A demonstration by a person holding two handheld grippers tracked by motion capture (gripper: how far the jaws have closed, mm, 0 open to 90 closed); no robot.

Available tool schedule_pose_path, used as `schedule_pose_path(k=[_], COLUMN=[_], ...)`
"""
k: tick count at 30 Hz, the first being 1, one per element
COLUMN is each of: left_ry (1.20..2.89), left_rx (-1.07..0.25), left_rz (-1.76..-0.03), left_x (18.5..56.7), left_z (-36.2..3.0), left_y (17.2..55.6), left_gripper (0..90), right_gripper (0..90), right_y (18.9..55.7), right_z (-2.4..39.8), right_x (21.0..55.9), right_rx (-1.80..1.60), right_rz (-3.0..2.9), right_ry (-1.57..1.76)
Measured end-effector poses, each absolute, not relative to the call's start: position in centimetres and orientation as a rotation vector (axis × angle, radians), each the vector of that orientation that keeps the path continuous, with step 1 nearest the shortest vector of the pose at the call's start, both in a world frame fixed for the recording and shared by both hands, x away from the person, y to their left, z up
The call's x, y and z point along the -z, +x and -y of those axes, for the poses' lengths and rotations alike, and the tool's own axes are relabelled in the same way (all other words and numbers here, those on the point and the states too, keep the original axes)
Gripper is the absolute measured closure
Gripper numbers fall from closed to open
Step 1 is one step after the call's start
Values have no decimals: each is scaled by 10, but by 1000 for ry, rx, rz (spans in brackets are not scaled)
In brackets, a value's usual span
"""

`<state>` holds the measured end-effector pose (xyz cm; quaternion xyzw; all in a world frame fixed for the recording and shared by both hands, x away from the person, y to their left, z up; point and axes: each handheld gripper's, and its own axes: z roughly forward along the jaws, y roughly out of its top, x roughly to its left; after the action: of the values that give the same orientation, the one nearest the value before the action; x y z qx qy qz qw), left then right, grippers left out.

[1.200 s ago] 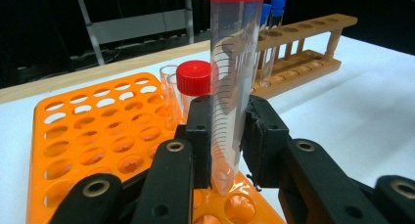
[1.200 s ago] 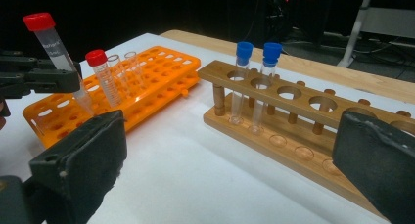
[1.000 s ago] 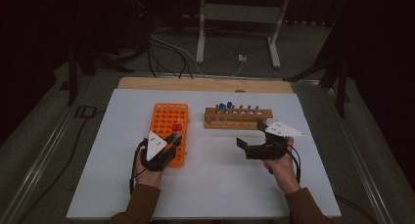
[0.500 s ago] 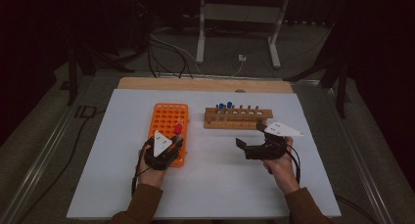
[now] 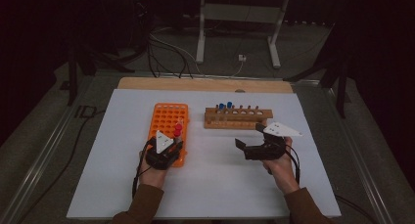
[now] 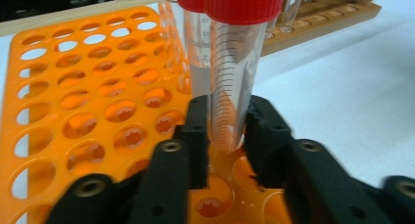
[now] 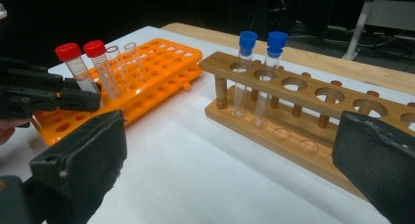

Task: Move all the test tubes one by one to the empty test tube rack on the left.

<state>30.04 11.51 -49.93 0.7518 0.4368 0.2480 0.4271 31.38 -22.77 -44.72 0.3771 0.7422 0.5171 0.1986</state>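
My left gripper (image 6: 225, 111) is shut on a clear red-capped tube (image 6: 230, 77), low on its body. The tube stands upright with its tip in a hole near the right edge of the orange rack (image 6: 73, 87). A second red-capped tube (image 6: 193, 38) stands just behind it. In the high view the left gripper (image 5: 175, 139) sits over the orange rack's (image 5: 164, 116) near right corner. My right gripper (image 7: 227, 131) is open wide and holds nothing; it faces the wooden rack (image 7: 303, 97) with two blue-capped tubes (image 7: 247, 40). The right gripper (image 5: 249, 136) hovers in front of the wooden rack (image 5: 237, 119).
Two uncapped clear tubes (image 7: 122, 53) stand in the orange rack behind the red-capped ones. Most holes of both racks are free. White table surface (image 5: 210, 185) lies open in front of the racks. A wooden strip (image 5: 205, 84) runs along the far edge.
The left gripper has shifted slightly right over the orange rack's corner with the red-capped tube. The right gripper has stayed put and open.
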Motion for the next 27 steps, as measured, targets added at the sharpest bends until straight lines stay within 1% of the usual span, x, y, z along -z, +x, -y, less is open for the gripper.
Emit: schedule_pose_path(k=[4, 5, 6, 9, 13, 20, 23, 27], left_ry=[1845, 1835, 1830, 1841, 1875, 1872, 1868, 1839], left_rx=[-654, -669, -682, -690, -686, -662, -648, -614], left_rz=[-1078, -1070, -1065, -1060, -1064, -1082, -1091, -1074], left_x=[493, 490, 488, 487, 489, 489, 489, 485], left_z=[-115, -115, -115, -115, -112, -114, -115, -121], left_y=[296, 295, 294, 293, 294, 295, 295, 291], left_gripper=[600, 598, 605, 744, 758, 755, 738, 628], right_gripper=[1, 1, 1, 1, 1, 1, 1, 1], right_y=[314, 314, 314, 314, 314, 316, 318, 323], right_z=[227, 227, 227, 226, 225, 225, 225, 223], right_x=[448, 448, 448, 448, 448, 447, 443, 438], right_rx=[-1446, -1446, -1445, -1443, -1441, -1440, -1448, -1446], right_rz=[-2081, -2081, -2082, -2085, -2087, -2082, -2071, -2063], right_ry=[1054, 1052, 1052, 1052, 1050, 1054, 1053, 1055])
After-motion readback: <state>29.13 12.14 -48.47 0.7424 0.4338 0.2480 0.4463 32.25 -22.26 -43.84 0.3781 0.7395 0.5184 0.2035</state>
